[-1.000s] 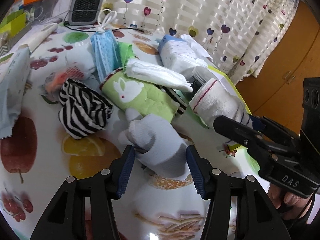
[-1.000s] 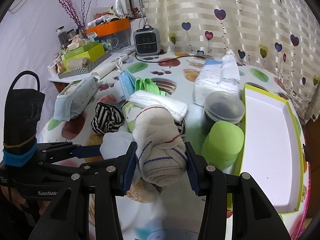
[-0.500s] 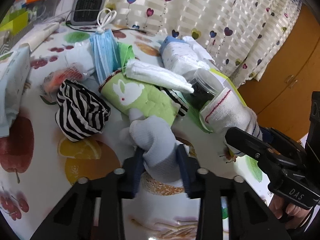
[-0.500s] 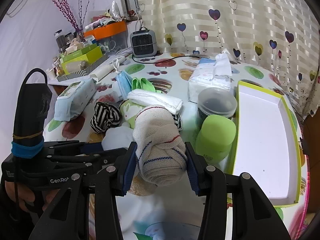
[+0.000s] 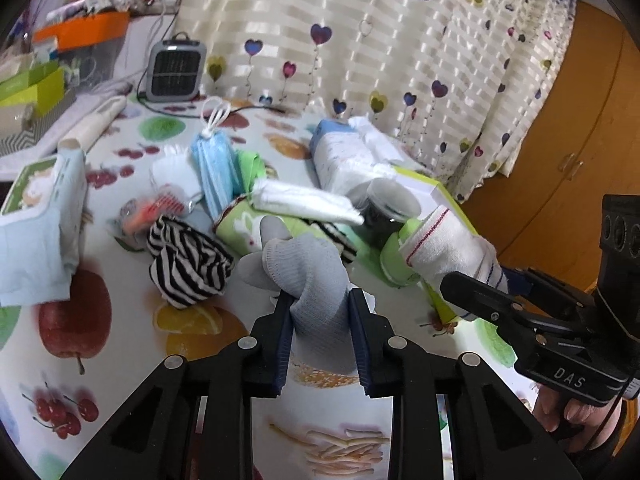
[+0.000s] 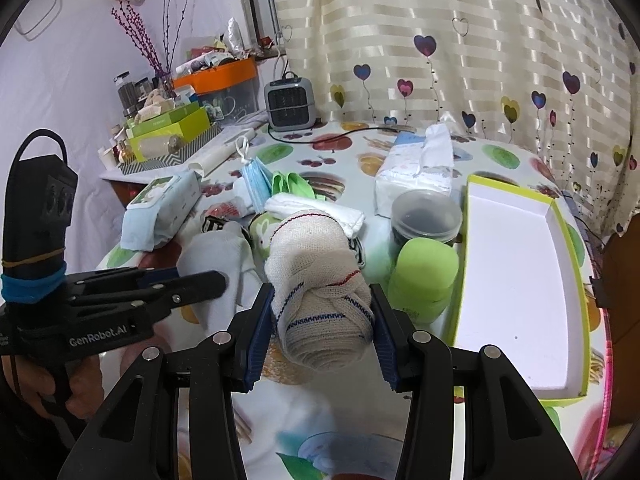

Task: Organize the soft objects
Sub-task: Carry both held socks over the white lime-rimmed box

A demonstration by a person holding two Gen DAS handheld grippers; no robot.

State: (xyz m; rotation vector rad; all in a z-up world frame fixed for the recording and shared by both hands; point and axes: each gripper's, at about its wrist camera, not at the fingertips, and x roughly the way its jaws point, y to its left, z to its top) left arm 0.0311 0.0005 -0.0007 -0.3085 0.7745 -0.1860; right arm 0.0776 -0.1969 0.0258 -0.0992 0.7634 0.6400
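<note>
With each claw clamped on its bundle, the left claw [image 5: 320, 332] on the grey sock [image 5: 308, 276] and the right claw [image 6: 320, 340] on the cream sock roll [image 6: 320, 280], both should probably be carried clear of the green cup [image 6: 424, 276] into the tray [image 6: 516, 272].

- The counter [image 6: 508, 156] wears a white cloth printed with fruit.
- A grey fan heater [image 6: 290, 104] stands at its far edge, near the curtain.
- A tissue pack [image 6: 416, 168] lies beside a lidded dark tub [image 6: 426, 216] and a green cup [image 6: 426, 276].
- A lime-rimmed white tray [image 6: 516, 280] sits at the right.
- A wet-wipes pack [image 6: 160, 212] lies at the left.
- A striped cloth [image 5: 188, 268], a blue face mask [image 5: 216, 172] and a folded white towel [image 5: 304, 200] lie mid-counter.
</note>
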